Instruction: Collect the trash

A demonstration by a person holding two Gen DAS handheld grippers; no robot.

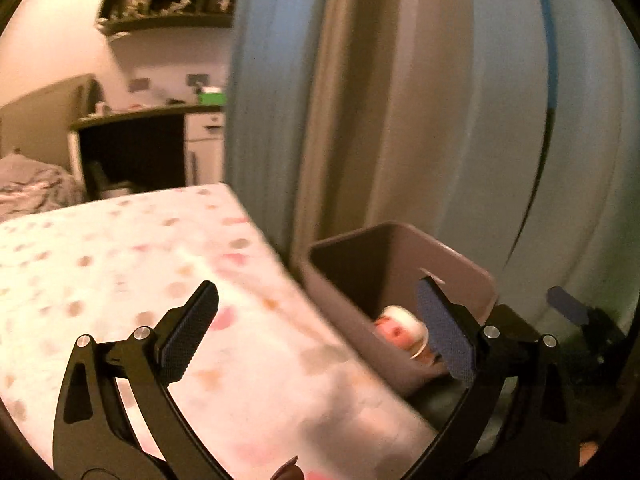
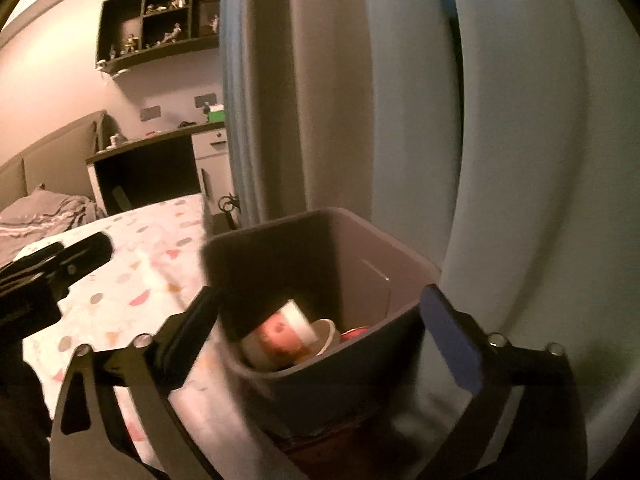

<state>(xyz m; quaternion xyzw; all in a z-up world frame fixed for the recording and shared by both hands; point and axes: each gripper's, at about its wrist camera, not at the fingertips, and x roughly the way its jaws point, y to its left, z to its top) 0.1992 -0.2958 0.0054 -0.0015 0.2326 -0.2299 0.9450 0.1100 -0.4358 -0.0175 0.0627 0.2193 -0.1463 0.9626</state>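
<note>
Trash: a white paper cup with a pink-red printed band (image 2: 286,326) lies on its side at the bottom of the grey rectangular plastic bin (image 2: 344,236), against other cups and a red scrap. Its long axis runs slantwise — open mouth toward the lower right of the right wrist view, base toward the upper left. In the left wrist view the same cup (image 1: 400,326) is blurred.

The bin stands just beside the bed with its white, pastel-spotted sheet (image 1: 120,264), in front of pale blue curtains (image 1: 500,120).

Left gripper (image 1: 320,330) — jaws spread wide, nothing between the pads. Right gripper (image 2: 320,344) likewise wide and empty, hanging over the bin's near rim.
</note>
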